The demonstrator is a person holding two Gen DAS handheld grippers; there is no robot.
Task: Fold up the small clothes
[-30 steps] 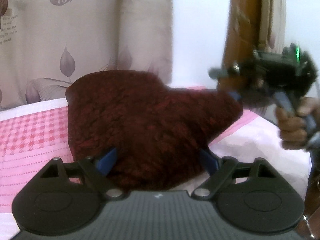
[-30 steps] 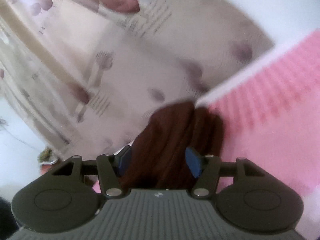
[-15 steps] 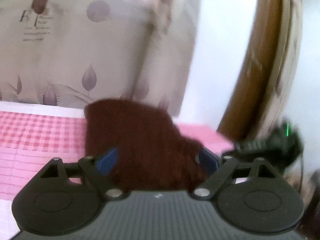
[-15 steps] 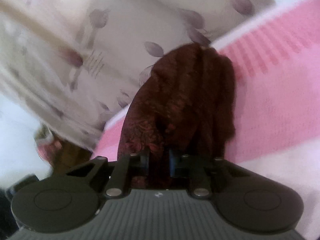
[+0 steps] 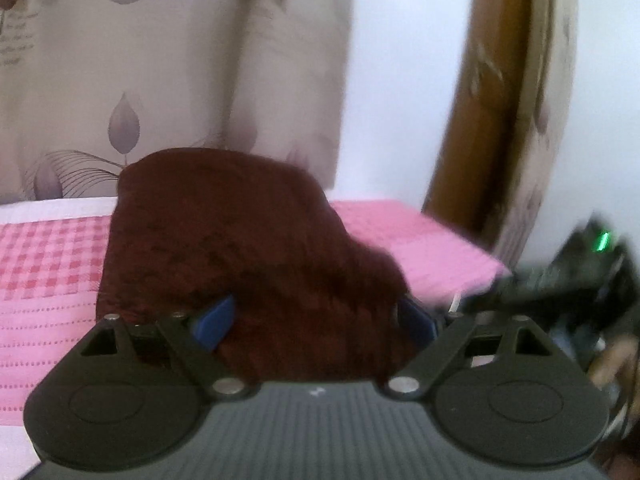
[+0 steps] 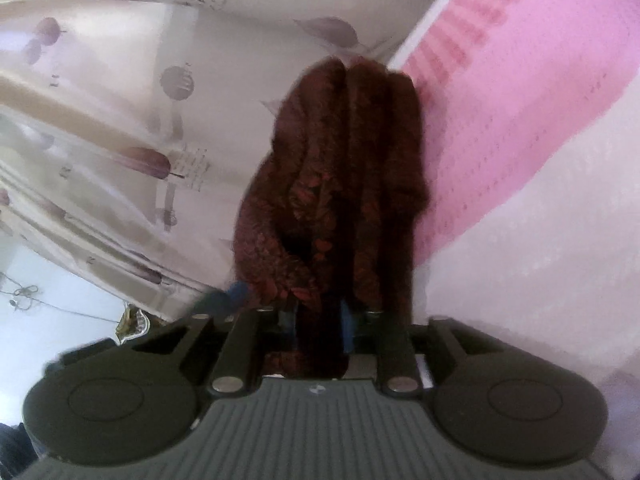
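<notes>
A dark maroon fuzzy garment [image 5: 248, 256] lies bunched on the pink checked bed cover [image 5: 44, 264]. In the left wrist view my left gripper [image 5: 316, 320] is open, its blue pads on either side of the cloth's near edge. In the right wrist view my right gripper [image 6: 320, 320] is shut on a fold of the same garment [image 6: 344, 168], which stands in thick layered folds ahead of the fingers. The right gripper also shows blurred in the left wrist view [image 5: 560, 276] at the right edge.
A beige curtain with leaf print [image 5: 160, 72] hangs behind the bed. A brown wooden post [image 5: 480, 120] stands at the right by a white wall. The pink cover [image 6: 520, 80] runs to the right of the garment.
My right gripper has gone from open around the garment to shut on its folds. The left gripper stays open, and its view has swung right, with the right gripper now lower in it.
</notes>
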